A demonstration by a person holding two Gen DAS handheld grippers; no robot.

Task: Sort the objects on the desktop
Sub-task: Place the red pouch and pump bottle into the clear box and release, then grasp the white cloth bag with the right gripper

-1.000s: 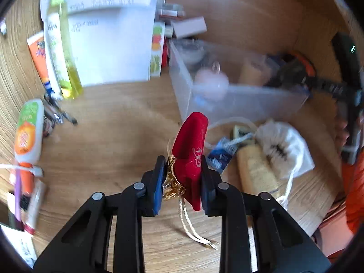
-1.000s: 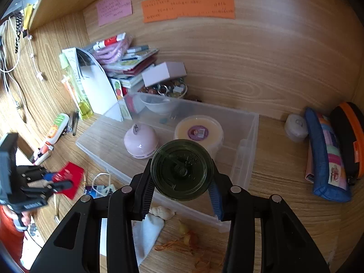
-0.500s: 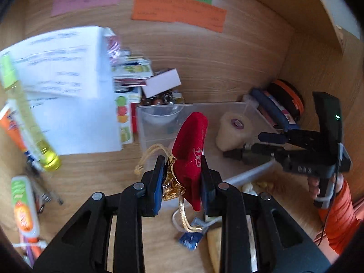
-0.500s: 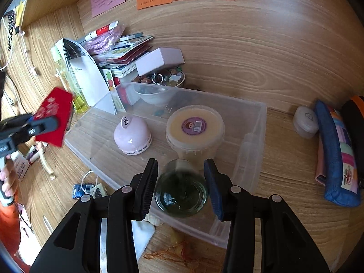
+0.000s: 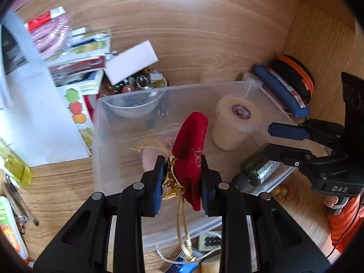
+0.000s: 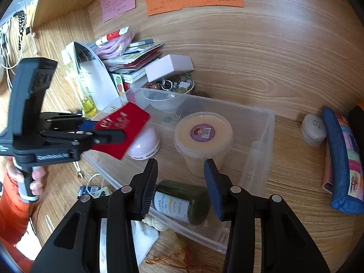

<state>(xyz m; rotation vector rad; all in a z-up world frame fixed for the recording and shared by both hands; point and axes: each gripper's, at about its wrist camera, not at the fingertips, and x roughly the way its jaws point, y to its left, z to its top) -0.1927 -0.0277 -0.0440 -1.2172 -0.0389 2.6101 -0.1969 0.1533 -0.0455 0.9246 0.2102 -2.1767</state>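
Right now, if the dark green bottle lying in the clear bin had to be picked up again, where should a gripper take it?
Across the labelled body of the dark green bottle, from above: it lies on its side in the clear bin, and the right gripper is open directly over it.

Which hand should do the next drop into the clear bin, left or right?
Left. The left gripper is shut on the red pouch, held above the clear bin. The right gripper is open and holds nothing; the dark green bottle lies in the bin beneath it.
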